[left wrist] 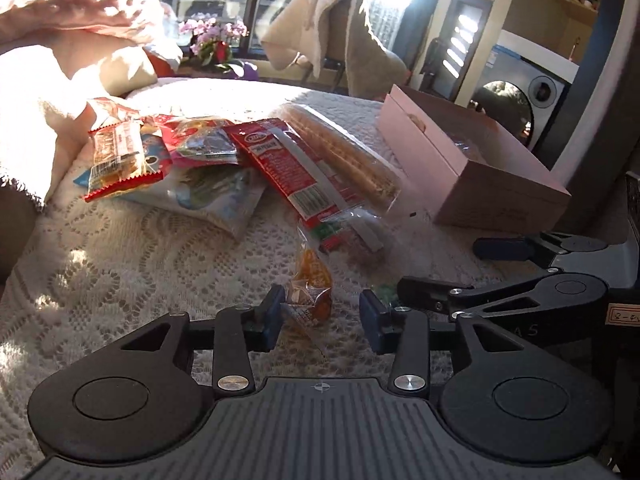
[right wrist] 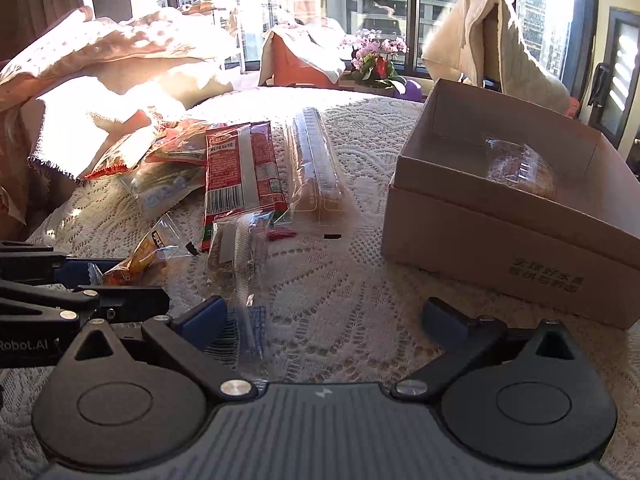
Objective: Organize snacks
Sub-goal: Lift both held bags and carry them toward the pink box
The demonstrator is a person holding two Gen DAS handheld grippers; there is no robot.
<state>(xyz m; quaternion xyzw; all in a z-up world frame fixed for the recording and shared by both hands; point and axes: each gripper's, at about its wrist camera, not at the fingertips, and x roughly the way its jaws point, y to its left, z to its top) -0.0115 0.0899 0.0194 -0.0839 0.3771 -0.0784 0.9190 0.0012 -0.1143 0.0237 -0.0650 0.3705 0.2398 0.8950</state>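
Note:
A small orange snack packet (left wrist: pixel 310 294) lies on the lace tablecloth between the fingers of my left gripper (left wrist: pixel 322 316). Those jaws stand partly apart; the left pad touches the wrapper and the right pad is clear of it. My right gripper (right wrist: pixel 326 316) is wide open and low over the cloth, with the end of a clear-wrapped brown snack (right wrist: pixel 236 264) beside its left finger (right wrist: pixel 208 316). The open cardboard box (right wrist: pixel 500 232) sits to the right and holds one clear-wrapped snack (right wrist: pixel 520 168). In the left wrist view the right gripper (left wrist: pixel 442 268) is close on the right.
A heap of snacks lies at the centre left: a red packet (right wrist: pixel 240 172), a long clear biscuit tray (right wrist: pixel 316 160), a white and blue bag (left wrist: pixel 208 192). Crumpled cloths (right wrist: pixel 100 64) are piled on the left. Flowers (right wrist: pixel 376 56) and a draped chair (right wrist: pixel 488 28) stand behind.

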